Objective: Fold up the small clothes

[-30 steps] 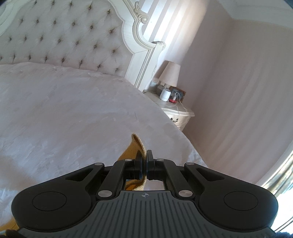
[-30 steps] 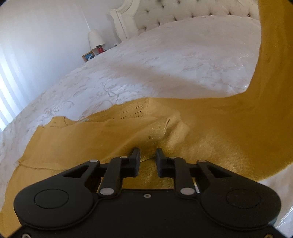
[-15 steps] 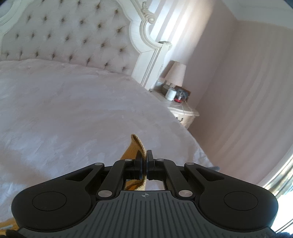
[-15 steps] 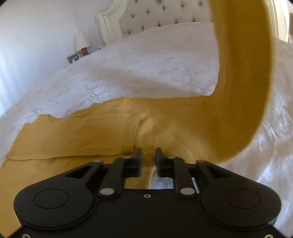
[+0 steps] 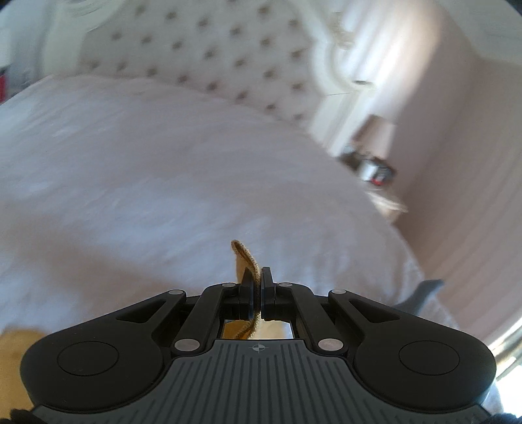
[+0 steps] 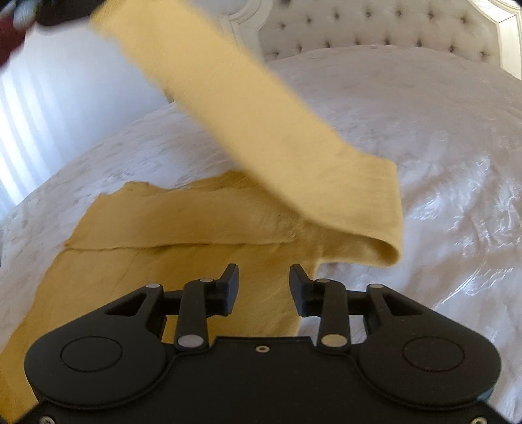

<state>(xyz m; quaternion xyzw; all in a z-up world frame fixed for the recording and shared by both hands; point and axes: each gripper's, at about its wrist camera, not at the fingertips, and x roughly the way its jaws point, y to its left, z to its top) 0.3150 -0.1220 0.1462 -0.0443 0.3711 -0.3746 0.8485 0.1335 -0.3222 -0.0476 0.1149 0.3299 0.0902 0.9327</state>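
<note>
The mustard-yellow garment [image 6: 182,248] lies spread on the white bedspread [image 6: 424,130], one long strip of it lifted and slanting up towards the top left. The left gripper [image 5: 257,293] is clamped on an edge of that fabric. The right gripper [image 6: 263,290] hovers over the cloth, its jaws opening with nothing pinched between them. A tufted headboard [image 6: 375,29] stands behind.

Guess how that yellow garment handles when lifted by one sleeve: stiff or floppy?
Likely floppy: the lifted sleeve curves in a soft loop back down to the garment on the bed. Probably light: the left gripper carries it by a thin pinch of cloth. It seems to stay where it is laid: the folded part lies flat with only small wrinkles.
</note>
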